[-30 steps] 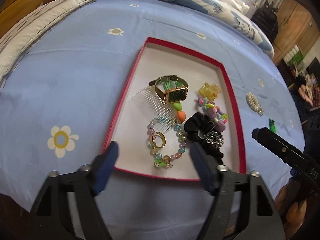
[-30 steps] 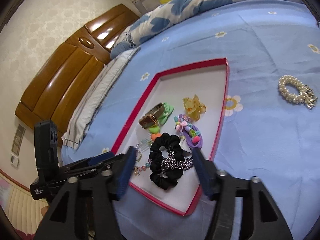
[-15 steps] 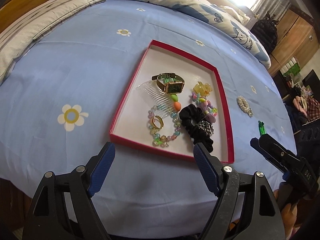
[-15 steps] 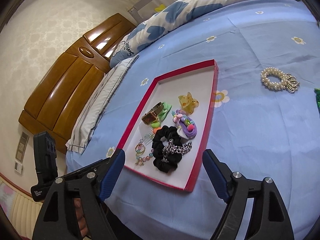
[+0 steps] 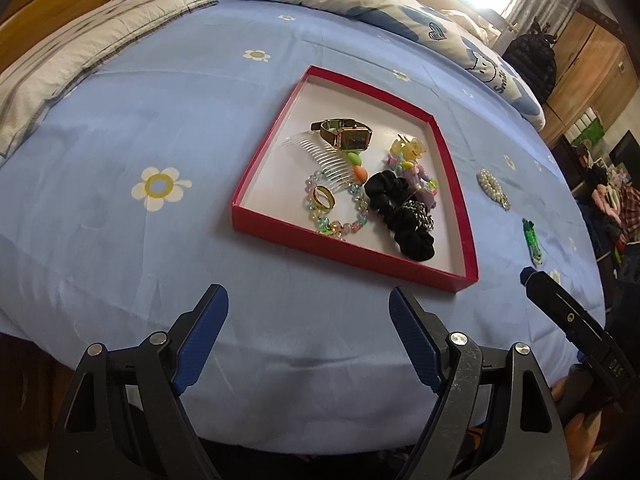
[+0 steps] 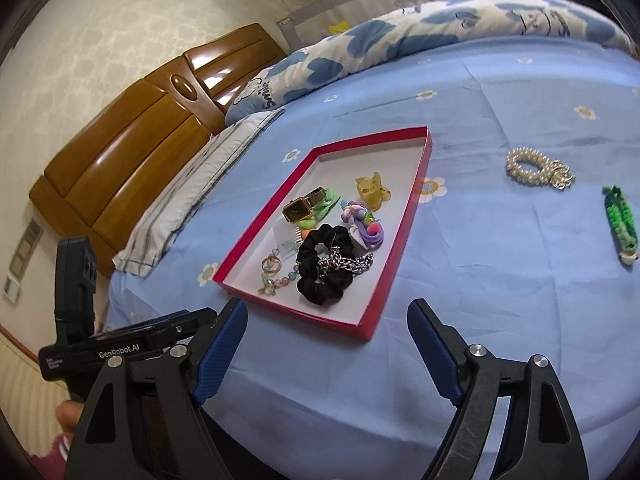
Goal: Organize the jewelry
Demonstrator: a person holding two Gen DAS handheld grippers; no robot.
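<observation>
Both grippers have pulled back from the red tray (image 5: 256, 216) since a moment ago, so it looks farther away. The tray lies on the blue bed (image 5: 120, 128) with its long side pointing away toward the pillows. A pearl bracelet (image 6: 528, 166) and green bracelet (image 6: 620, 220) lie on the sheet beside it. The left gripper (image 5: 308, 332) and right gripper (image 6: 328, 344) are spread wide, holding nothing.

Ahead of the tongs spreads a blue flowered bedsheet (image 5: 168, 128). Beyond it, a heart-print duvet (image 6: 384, 36); far left, a wooden headboard (image 6: 132, 144) and striped pillow (image 6: 192, 184).
</observation>
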